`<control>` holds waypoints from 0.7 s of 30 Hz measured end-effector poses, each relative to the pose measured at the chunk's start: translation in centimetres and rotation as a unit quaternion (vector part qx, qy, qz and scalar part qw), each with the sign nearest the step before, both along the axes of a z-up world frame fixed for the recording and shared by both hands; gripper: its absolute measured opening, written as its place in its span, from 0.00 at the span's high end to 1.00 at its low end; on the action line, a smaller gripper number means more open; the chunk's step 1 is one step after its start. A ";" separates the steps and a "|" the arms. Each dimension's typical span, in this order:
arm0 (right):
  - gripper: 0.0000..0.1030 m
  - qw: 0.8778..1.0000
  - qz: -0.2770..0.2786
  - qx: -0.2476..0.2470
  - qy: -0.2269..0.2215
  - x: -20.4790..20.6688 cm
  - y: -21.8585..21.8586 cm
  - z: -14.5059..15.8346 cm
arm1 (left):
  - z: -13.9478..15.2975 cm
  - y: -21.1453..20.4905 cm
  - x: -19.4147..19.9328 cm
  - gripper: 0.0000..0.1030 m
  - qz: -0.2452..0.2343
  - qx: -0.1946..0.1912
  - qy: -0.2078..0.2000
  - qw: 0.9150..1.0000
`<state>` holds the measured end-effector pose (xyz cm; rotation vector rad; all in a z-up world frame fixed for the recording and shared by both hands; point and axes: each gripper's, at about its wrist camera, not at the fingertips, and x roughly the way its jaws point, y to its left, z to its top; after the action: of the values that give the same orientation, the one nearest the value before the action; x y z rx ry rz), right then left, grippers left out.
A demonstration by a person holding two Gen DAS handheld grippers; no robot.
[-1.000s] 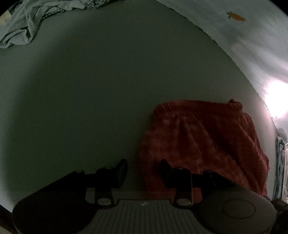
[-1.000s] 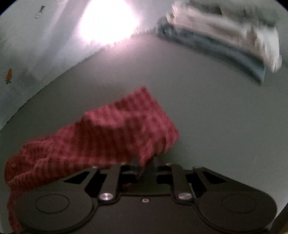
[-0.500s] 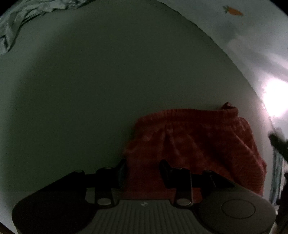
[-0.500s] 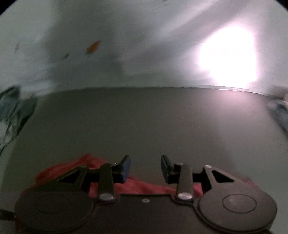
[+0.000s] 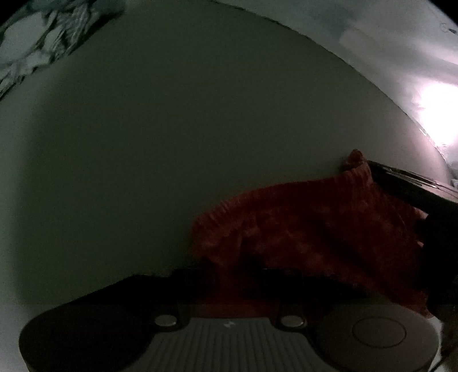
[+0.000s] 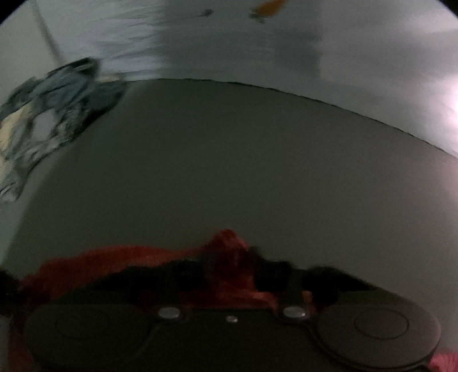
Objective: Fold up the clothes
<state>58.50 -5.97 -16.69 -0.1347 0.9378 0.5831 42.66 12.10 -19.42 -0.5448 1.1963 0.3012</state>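
red checked garment under both tools

i had the left tool [image 5: 229, 274] low over the grey bench [image 5: 171, 157], its fingers lost in shadow under the near hem of the red checked garment [image 5: 315, 229]. i could not tell whether it was clenched or released. the cloth looked soft and woven, with a ribbed, gathered band along its far edge that rose to a small puckered point at the right. it lay in a slumped, rumpled heap on the matte bench, directly in front of the left tool and reaching to the right edge of that view, where the dark body of the right tool [image 5: 415, 189] came in against its upper corner.

from the right wrist, the right tool [image 6: 243, 274] had a peak of the red checked garment [image 6: 229, 249] bunched between its dark fingers, so i read it as grasping the cloth. the rest trailed left in a thin crimson ridge. a crumpled pile of blue-grey clothes [image 6: 51, 114] sat well apart at the bench's far left, blurred. behind stood a pale wall [image 6: 229, 43] with a small orange carrot print [image 6: 267, 5].
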 end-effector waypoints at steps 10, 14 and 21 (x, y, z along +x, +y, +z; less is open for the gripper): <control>0.99 0.962 -0.145 0.066 -0.220 -5.1 -7.8 14.1 | 13.1 0.2 1.2 0.99 0.027 0.090 -0.219 0.971; 0.99 0.909 -0.195 0.119 -0.348 -9.9 -11.6 22.8 | 22.9 -2.1 0.0 0.99 -0.002 0.150 -0.361 0.920; 0.99 0.826 -0.221 0.173 -0.488 -19.7 -15.3 31.9 | 34.6 -8.6 -6.6 0.99 -0.051 0.260 -0.526 0.808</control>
<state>38.79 -21.25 15.21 0.1144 -0.1618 0.1739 36.09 3.47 15.18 -0.0908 0.0268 0.1686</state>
